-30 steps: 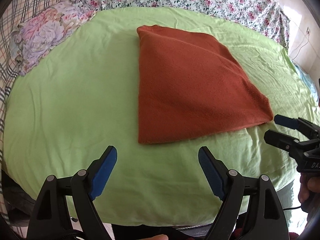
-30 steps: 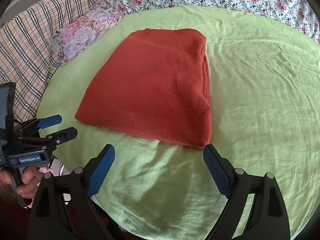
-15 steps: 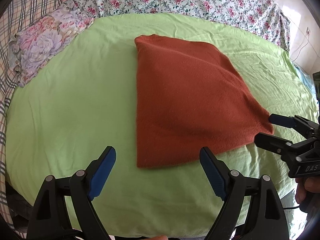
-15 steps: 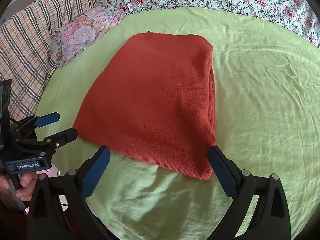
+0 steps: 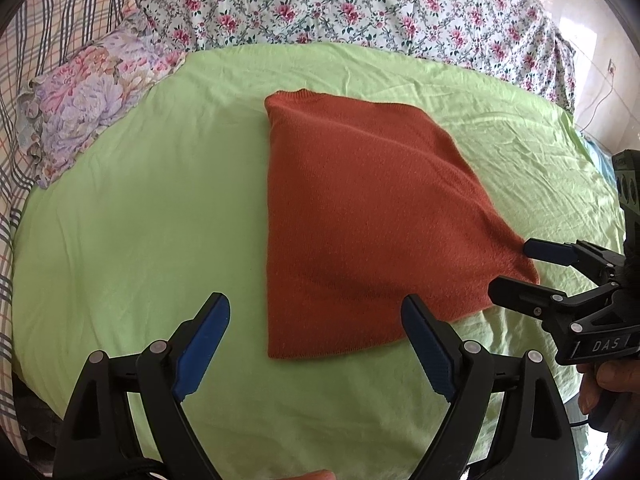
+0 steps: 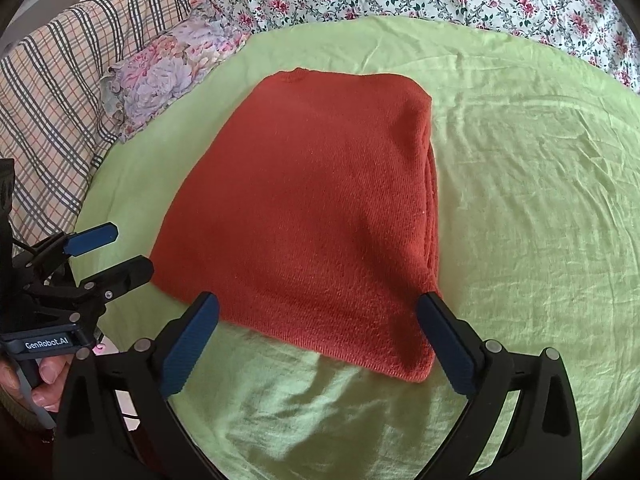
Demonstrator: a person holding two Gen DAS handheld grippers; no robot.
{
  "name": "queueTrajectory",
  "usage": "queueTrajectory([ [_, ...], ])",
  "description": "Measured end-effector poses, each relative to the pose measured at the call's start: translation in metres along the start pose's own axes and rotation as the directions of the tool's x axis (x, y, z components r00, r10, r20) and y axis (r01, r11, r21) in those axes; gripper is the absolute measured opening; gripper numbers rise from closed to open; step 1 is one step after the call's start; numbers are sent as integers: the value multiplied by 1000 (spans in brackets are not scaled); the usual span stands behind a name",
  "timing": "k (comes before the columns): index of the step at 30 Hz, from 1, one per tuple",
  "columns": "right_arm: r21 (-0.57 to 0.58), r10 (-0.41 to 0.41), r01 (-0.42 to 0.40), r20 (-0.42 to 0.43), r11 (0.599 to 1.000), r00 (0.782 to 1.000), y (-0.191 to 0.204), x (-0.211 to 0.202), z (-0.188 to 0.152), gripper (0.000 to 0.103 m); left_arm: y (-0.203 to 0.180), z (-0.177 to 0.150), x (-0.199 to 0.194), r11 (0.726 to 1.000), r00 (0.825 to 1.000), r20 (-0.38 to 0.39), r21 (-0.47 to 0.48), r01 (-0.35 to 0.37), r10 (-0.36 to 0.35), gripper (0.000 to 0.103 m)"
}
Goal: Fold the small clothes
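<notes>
A rust-orange knitted garment [image 5: 360,216] lies folded flat on the light green sheet [image 5: 140,216]; it also shows in the right wrist view [image 6: 312,208]. My left gripper [image 5: 316,344] is open just short of the garment's near left corner, with nothing between its fingers. My right gripper [image 6: 320,336] is open around the garment's near right corner, with the near edge lying between its blue pads. The right gripper also shows at the right of the left wrist view [image 5: 516,268]. The left gripper shows at the left of the right wrist view [image 6: 120,252].
A floral pillow [image 5: 88,96] lies at the far left on the sheet. A flowered bedspread [image 5: 360,4] runs along the back. A checked blanket [image 6: 52,80] lies at the left. The green sheet's near edge drops off just below the grippers.
Both grippers have moved forward toward the garment's near edge. The right gripper's fingers now straddle the near right corner. Both stay open.
</notes>
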State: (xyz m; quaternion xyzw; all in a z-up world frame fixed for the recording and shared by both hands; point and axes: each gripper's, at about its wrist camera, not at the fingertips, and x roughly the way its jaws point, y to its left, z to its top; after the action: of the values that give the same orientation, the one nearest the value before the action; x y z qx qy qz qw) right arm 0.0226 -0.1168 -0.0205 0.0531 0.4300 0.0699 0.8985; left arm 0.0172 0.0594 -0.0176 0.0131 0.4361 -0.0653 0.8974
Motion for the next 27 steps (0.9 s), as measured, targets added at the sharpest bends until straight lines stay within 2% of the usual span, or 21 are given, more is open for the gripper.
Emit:
queueTrajectory([
  [27,10,0,0,16,1000,1000,3,-4,5,100,-1,7,-4,999,999,39,29,-26,25,91],
])
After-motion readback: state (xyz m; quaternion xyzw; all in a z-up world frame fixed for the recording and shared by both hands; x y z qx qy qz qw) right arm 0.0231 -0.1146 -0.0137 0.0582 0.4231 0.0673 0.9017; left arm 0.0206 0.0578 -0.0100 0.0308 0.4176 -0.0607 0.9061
